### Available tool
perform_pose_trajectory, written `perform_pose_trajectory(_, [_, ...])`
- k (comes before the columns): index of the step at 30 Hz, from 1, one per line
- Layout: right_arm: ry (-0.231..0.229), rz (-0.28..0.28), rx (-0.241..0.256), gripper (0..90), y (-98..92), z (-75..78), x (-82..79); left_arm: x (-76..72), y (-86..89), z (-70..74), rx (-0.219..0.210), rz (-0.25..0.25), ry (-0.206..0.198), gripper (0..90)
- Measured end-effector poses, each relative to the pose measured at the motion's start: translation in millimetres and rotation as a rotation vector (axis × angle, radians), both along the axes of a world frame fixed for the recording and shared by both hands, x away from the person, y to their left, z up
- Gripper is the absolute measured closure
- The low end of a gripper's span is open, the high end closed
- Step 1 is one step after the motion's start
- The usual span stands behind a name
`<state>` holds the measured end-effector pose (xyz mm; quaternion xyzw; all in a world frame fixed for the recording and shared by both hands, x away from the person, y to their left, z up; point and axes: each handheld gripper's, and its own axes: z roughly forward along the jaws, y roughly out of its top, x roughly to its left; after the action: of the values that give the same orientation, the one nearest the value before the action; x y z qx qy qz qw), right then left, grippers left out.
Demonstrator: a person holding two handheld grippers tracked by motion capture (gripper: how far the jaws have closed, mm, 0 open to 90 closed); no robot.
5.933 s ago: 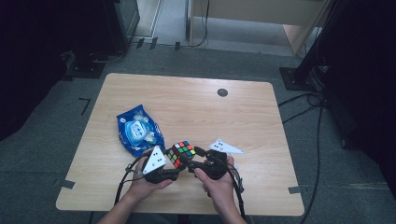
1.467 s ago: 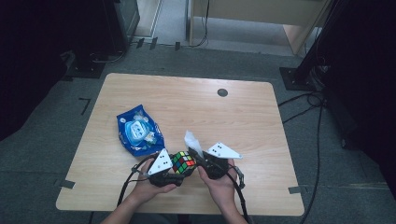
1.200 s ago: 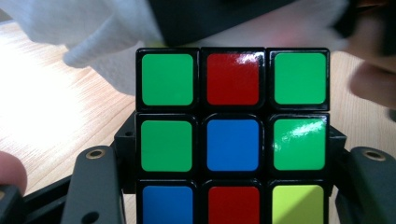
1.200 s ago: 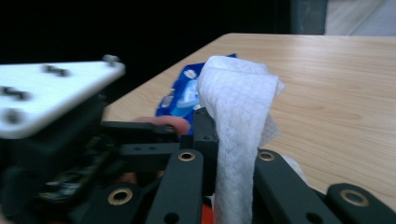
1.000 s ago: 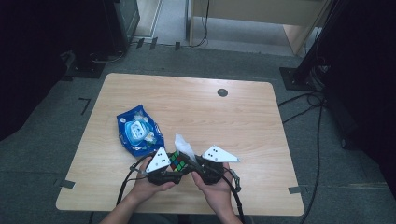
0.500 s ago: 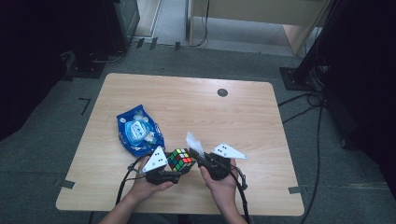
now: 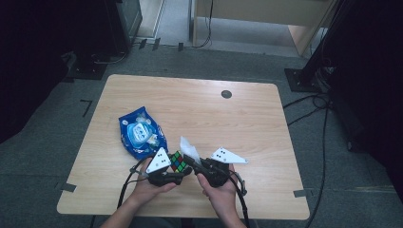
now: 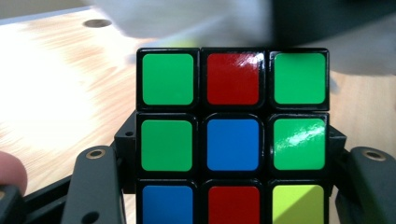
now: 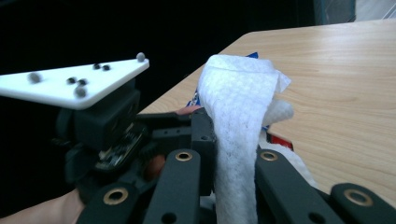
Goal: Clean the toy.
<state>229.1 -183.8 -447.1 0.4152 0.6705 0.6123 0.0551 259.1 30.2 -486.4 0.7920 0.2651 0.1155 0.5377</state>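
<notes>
A scrambled puzzle cube [image 7: 177, 161] [image 8: 232, 140] with green, red, blue and yellow stickers is held between the black jaws of my left gripper [image 7: 175, 167] near the table's front edge. My right gripper [image 7: 189, 158] [image 9: 231, 163] is shut on a folded white wet wipe [image 7: 189, 147] [image 9: 240, 121], which rises upright between its jaws and touches the cube's right side. In the left gripper view the blurred wipe [image 8: 196, 21] lies over the top of the cube. Both hands meet at the front middle of the table.
A blue wet-wipe packet [image 7: 140, 133] lies on the wooden table [image 7: 247, 123] just left of and behind the grippers. A small dark round hole [image 7: 226, 94] sits at the far middle. Cables trail off the front edge; dark floor and stands surround the table.
Both grippers shifted slightly left and back right together. The wipe has slid over the cube's top and now stands at its right side.
</notes>
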Motion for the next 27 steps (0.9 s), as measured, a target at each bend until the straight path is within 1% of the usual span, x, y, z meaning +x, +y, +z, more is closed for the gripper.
perform_pose_trajectory(1, [0.001, 0.008, 0.008, 85.9, -0.8, -0.1, 0.6, 1.5, 2.8, 0.4, 0.003, 0.012, -0.003, 33.9])
perform_pose_trajectory(2, [0.002, 0.012, 0.009, 86.1, -1.3, 0.1, 0.7, 3.2, 6.0, 1.1, -0.003, 0.024, -0.002, 33.9])
perform_pose_trajectory(6, [0.013, -0.004, -0.017, 86.1, -6.1, -1.5, 2.8, 10.6, 22.1, 7.4, -0.040, 0.076, -0.004, 33.9])
perform_pose_trajectory(7, [0.016, -0.017, -0.025, 86.1, -7.8, -2.7, 4.1, 11.8, 25.8, 8.4, -0.046, 0.089, -0.003, 33.9])
perform_pose_trajectory(9, [-0.004, -0.050, -0.074, 86.2, -11.3, -6.4, 7.6, 13.8, 31.3, 9.4, -0.054, 0.104, -0.003, 33.9])
perform_pose_trajectory(11, [-0.014, -0.085, -0.124, 86.2, -15.5, -11.9, 11.9, 14.2, 33.0, 10.0, -0.057, 0.112, -0.005, 33.8])
perform_pose_trajectory(12, [-0.010, -0.100, -0.139, 86.2, -18.0, -15.0, 14.2, 13.9, 32.7, 10.1, -0.060, 0.113, -0.007, 33.9])
perform_pose_trajectory(14, [0.000, -0.129, -0.158, 86.4, -23.5, -21.5, 18.9, 12.9, 31.4, 10.1, -0.054, 0.108, -0.012, 33.9])
perform_pose_trajectory(15, [0.016, -0.139, -0.156, 86.5, -25.6, -24.2, 20.7, 12.5, 30.7, 10.2, -0.052, 0.109, -0.016, 33.9])
perform_pose_trajectory(17, [0.034, -0.147, -0.159, 86.4, -25.8, -28.8, 24.0, 12.1, 30.6, 10.9, -0.057, 0.111, -0.015, 33.9])
perform_pose_trajectory(19, [0.048, -0.138, -0.176, 86.3, -20.1, -33.2, 27.5, 12.2, 32.0, 12.5, -0.064, 0.115, -0.016, 33.9])
perform_pose_trajectory(22, [0.045, -0.128, -0.214, 85.5, -8.2, -41.1, 32.3, 11.2, 33.7, 14.8, -0.070, 0.120, -0.023, 33.9])
perform_pose_trajectory(24, [0.039, -0.118, -0.239, 82.2, -0.8, -46.1, 34.8, 9.8, 34.2, 16.1, -0.076, 0.121, -0.027, 33.9])
perform_pose_trajectory(25, [0.026, -0.100, -0.254, 76.5, 2.6, -48.3, 36.2, 9.1, 34.5, 16.6, -0.079, 0.122, -0.029, 33.9])
perform_pose_trajectory(27, [-0.024, -0.049, -0.294, 60.3, 10.9, -51.3, 38.6, 8.0, 35.2, 17.9, -0.080, 0.123, -0.037, 33.9])
